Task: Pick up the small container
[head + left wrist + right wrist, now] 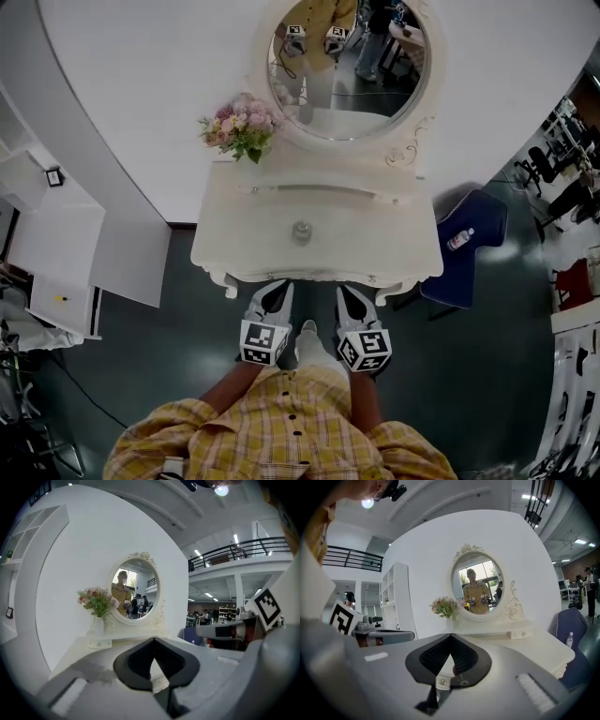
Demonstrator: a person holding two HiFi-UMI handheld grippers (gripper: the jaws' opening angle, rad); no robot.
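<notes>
As it hangs just before the front edge of the dressing table [375,239], left gripper [153,640]: jaws closed tip to tip, nothing held.
Right gripper [450,635]: jaws pressed together too, empty; beside the left one, not touching it.
Small container [301,232]: on the table's middle, nearer the front edge, apart from both grippers.
Flowers [239,127]: back left corner, beside the oval mirror [347,70].
Blue chair [483,211]: off the table's right edge, with a bottle [460,239] on it.
</notes>
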